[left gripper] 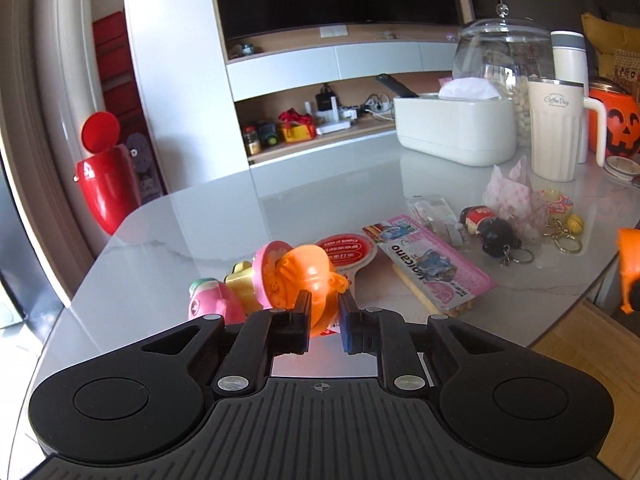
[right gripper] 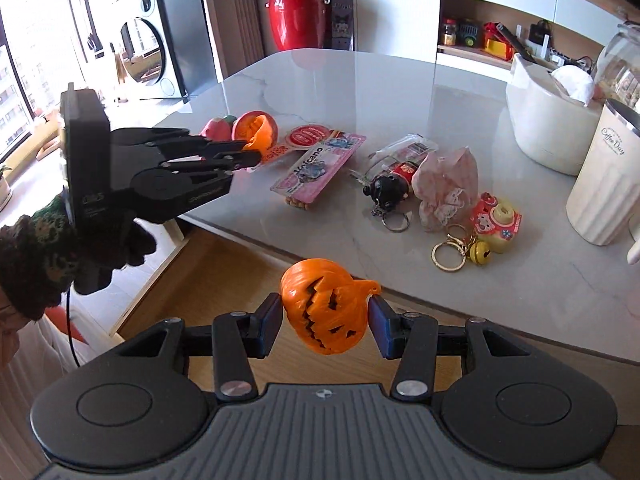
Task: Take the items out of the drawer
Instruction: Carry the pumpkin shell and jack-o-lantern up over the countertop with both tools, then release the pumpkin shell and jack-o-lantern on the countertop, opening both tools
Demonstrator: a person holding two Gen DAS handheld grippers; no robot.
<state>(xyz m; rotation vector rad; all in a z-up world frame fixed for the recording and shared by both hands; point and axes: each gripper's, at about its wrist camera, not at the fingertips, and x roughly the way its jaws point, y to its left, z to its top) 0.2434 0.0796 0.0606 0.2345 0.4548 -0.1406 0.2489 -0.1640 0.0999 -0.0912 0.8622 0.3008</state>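
Note:
My left gripper [left gripper: 325, 306] is shut on an orange plastic toy [left gripper: 310, 276] low over the grey marble table [left gripper: 280, 200], beside a pink-rimmed toy [left gripper: 268, 272]. In the right wrist view the left gripper [right gripper: 250, 152] reaches in from the left with that orange toy [right gripper: 262, 132] at its tips. My right gripper [right gripper: 326, 316] is shut on an orange jack-o'-lantern charm [right gripper: 324, 308], held in the air off the table's near edge. Below it is the light wooden inside of the open drawer [right gripper: 224, 272]. The charm also peeks in as an orange shape [left gripper: 628, 272] at the right edge.
Spread on the table are a pink Volcano snack pack [right gripper: 316, 168], a black-haired doll keychain [right gripper: 390, 184], a pink cloth [right gripper: 446, 188] and a camera-shaped keychain [right gripper: 496, 220]. A white tissue box [right gripper: 548, 120] and cream mug [right gripper: 604, 184] stand at the right. A person's gloved hand [right gripper: 100, 256] holds the left gripper.

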